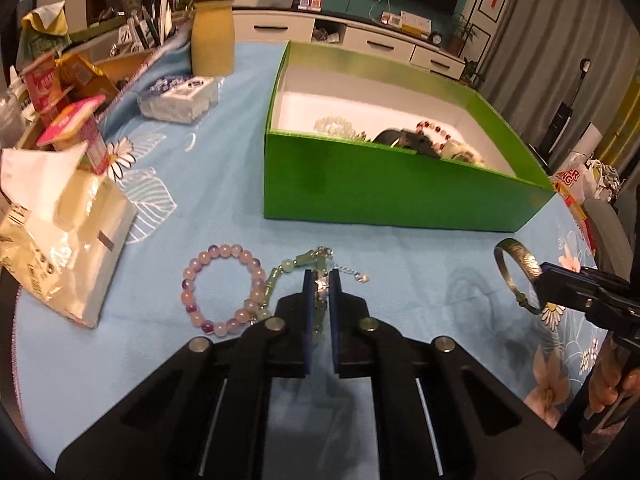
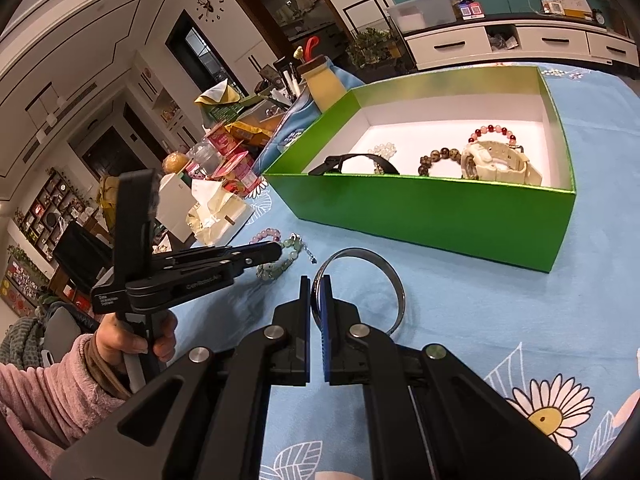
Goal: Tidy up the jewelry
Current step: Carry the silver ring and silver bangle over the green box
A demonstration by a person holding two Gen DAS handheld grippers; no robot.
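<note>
Left gripper (image 1: 321, 280): jaws clenched on the pale green jade-bead bracelet with a silver clasp chain (image 1: 280, 276), which lies on the blue floral tablecloth (image 1: 216, 184) on the near side of the open green cardboard box (image 1: 400, 196). The bracelet is strung and limp; judged light, it will likely sag and swing from the pinch point, and its smooth beads may slip unless the pads bite across the string between them.

Right gripper (image 2: 316, 292): jaws clamped on the rim of the thin grey metal bangle (image 2: 384, 276), also on the near side of the box and well apart from the jade piece. The bangle looks rigid and keeps its hoop shape; judged light but slick, it may pivot in an edge grip, so a hold square across the band seems safest.

Just beside the jade bracelet, farther from the bangle, lies the pink and purple round-bead bracelet (image 1: 224, 288), loose on the cloth.

Inside the box: a cream plastic wristwatch (image 2: 496, 164), a dark strap watch (image 2: 352, 160) and several bead bracelets.
</note>
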